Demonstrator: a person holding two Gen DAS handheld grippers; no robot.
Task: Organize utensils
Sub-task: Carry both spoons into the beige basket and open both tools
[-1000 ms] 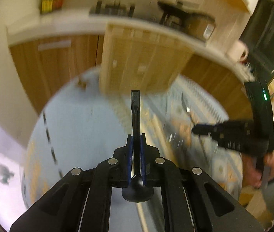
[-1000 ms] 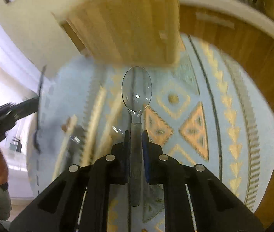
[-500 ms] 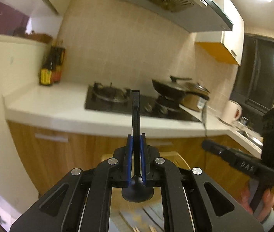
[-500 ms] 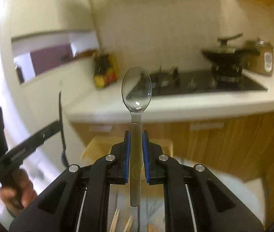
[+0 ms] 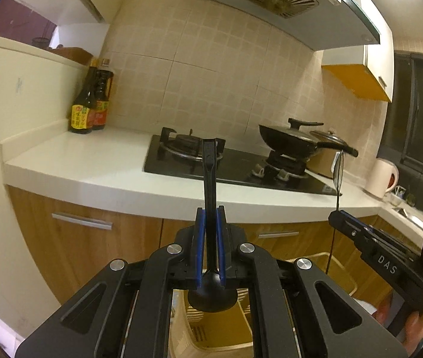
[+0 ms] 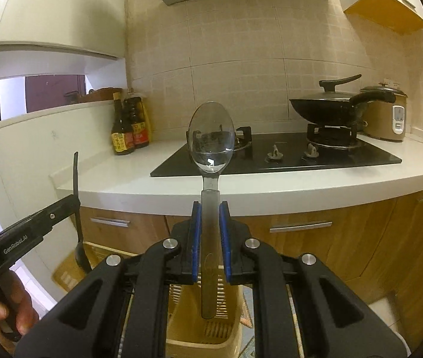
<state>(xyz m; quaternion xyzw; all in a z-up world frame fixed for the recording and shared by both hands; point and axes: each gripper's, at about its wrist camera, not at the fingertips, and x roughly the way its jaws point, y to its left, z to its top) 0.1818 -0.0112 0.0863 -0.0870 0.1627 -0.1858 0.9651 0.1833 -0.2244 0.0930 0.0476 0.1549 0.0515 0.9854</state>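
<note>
My left gripper (image 5: 210,210) is shut on a black spoon (image 5: 210,173); its handle points forward and its bowl hangs back toward the camera. My right gripper (image 6: 210,205) is shut on the handle of a clear plastic spoon (image 6: 211,137), bowl forward. Both point at the kitchen counter, side by side. In the left wrist view the right gripper (image 5: 336,216) shows at the right with the clear spoon (image 5: 338,170) edge-on. In the right wrist view the left gripper (image 6: 74,201) shows at the left with the black spoon (image 6: 76,173). A beige slotted basket (image 6: 181,331) sits below both.
A white counter (image 5: 98,164) with a black gas hob (image 5: 241,170) runs across ahead. A lidded wok (image 6: 325,107), a rice cooker (image 6: 387,113), two sauce bottles (image 5: 87,107) and a white kettle (image 5: 384,179) stand on it. Wooden cabinet doors (image 6: 316,238) are below.
Both views have swung up from the patterned cloth and the basket to the counter and the tiled wall. Both grippers rose, each still holding its spoon.
</note>
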